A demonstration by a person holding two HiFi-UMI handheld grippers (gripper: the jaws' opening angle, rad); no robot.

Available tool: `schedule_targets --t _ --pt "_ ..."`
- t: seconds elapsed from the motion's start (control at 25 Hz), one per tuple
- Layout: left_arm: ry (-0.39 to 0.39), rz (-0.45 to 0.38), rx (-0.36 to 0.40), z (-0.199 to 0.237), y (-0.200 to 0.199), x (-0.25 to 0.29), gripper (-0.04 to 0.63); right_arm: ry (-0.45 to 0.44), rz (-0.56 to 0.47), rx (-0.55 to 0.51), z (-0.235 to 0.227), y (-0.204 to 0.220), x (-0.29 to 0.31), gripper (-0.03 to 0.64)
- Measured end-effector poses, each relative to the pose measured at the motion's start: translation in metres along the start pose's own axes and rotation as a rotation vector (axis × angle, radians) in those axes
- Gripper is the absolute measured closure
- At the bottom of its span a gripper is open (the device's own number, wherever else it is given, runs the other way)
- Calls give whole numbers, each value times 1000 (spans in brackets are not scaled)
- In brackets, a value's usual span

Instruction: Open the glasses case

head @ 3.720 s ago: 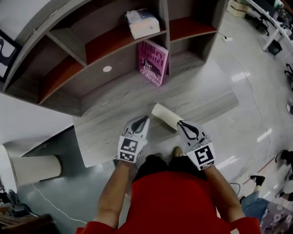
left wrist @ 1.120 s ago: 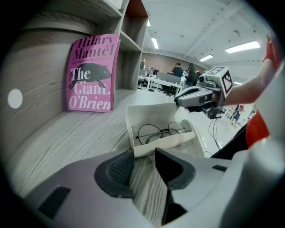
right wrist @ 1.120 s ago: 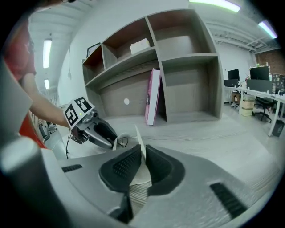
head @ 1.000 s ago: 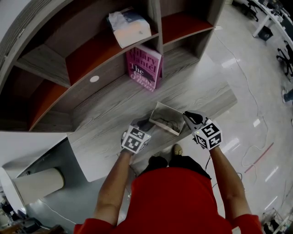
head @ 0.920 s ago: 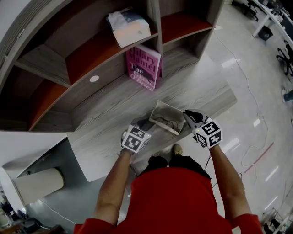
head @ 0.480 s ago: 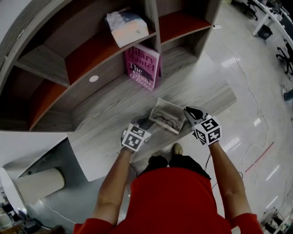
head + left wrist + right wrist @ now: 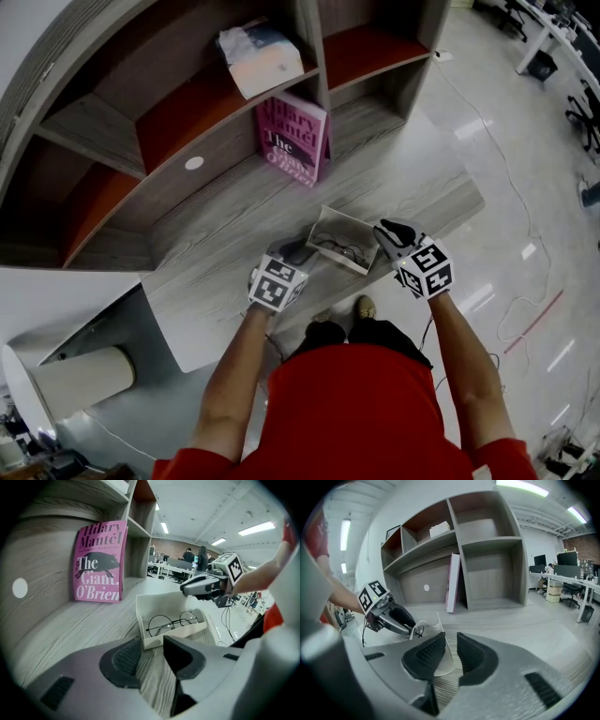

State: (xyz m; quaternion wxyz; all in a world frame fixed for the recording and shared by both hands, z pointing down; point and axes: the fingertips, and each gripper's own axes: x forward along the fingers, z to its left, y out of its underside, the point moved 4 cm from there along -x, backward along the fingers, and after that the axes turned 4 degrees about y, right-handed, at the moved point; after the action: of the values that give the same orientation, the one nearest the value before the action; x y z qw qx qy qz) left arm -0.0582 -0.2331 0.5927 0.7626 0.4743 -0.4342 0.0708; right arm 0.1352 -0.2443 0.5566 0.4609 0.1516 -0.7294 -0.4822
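1. Overview from the head camera: the glasses case (image 7: pixel 342 241) lies open on the grey wood desk (image 7: pixel 225 267), near the front edge. The left gripper (image 7: pixel 297 249) is at one end of it and the right gripper (image 7: pixel 386 230) at the other. A pink book (image 7: pixel 293 139) leans upright behind it at the foot of the shelf unit (image 7: pixel 141 127), and a white packet (image 7: pixel 261 56) lies on the shelf above. Only this view takes in both forearms and the red shirt (image 7: pixel 366 412). The jaw tips are too small here to tell how they stand.
2. The left gripper view alone looks into the case. Thin round-rimmed glasses (image 7: pixel 173 622) lie in the tray, and the lid (image 7: pixel 161 603) stands up behind them. This gripper's jaws are wide apart with bare desk between the pads. The case's near corner sits just beyond the tips, and I cannot tell whether it touches them.
3. The right gripper view sees the case edge-on, so the tray's inside is mostly hidden. The lid's rounded end stands in the narrow gap between this gripper's jaws, which have just been opening. It lies close to one pad, with desk grain showing between it and the other, so nothing is squeezed.
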Motion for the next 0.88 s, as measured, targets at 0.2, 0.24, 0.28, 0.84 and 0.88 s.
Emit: schedule_targets --t 0.2,0.24,0.28,0.84,0.88 --pt "-12 -15 -3 0 0 -8 449 -29 -43 -1 5 -9 -7 522" --pt "-15 -23 -5 -1 -1 -10 449 -36 -55 0 7 -12 -9 517" --pt "-18 -32 -6 -1 -2 -12 449 -43 -67 1 8 -14 -11 515" --pt "-108 -481 18 -26 -90 -89 504 -56 -325 -48 40 -94 -55 546" --pt "-118 -521 23 -29 -99 -98 515 -54 -347 -47 43 -101 -60 552"
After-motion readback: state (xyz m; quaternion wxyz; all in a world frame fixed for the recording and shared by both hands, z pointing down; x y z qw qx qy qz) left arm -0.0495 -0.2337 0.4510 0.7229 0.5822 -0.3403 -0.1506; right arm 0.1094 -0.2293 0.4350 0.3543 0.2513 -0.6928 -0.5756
